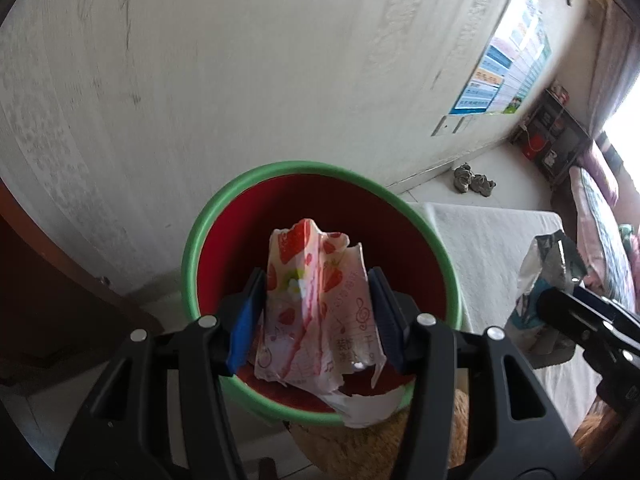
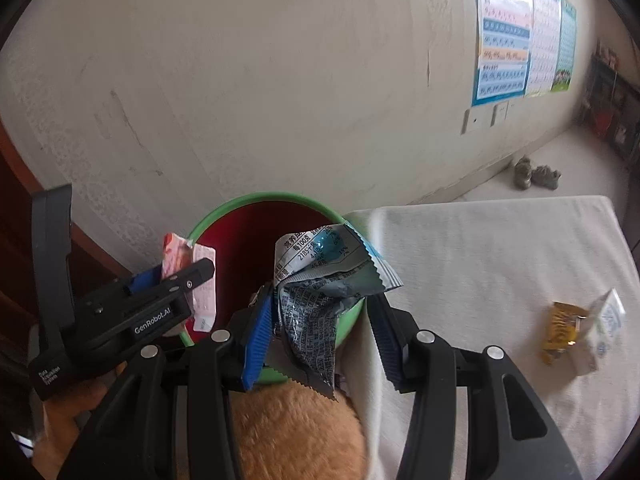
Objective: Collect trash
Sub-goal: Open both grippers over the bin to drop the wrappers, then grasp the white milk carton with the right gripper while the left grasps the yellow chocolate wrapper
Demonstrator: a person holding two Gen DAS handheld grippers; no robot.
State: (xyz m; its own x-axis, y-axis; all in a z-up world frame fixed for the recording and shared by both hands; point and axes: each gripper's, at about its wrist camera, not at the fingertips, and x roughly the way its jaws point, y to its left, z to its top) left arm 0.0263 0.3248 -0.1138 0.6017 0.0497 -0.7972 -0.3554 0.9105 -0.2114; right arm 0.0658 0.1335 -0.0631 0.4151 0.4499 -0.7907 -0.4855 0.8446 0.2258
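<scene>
Against the scuffed cream wall [image 2: 240,80] we see a white cloth-covered table [image 2: 500,248], and at its left edge stands the round bin with a green rim and red inside [image 1: 320,170]. Over the bin's open mouth we hold our left gripper [image 1: 318,312], its blue-padded jaws closed partway on a crumpled pink-and-white strawberry-print wrapper [image 1: 312,300]; the wrapper hangs above the red interior. Just to the right, our right gripper [image 2: 320,332] hangs over the near-right rim, its jaws also set narrow with a crumpled silver-and-teal foil snack wrapper [image 2: 320,280] between them; the left pad touches the foil, but we cannot tell whether the right pad does. Farther right on the cloth lie a small yellow wrapper [image 2: 562,330] and, touching it, a small white sachet [image 2: 606,320], both well apart from the bin.
</scene>
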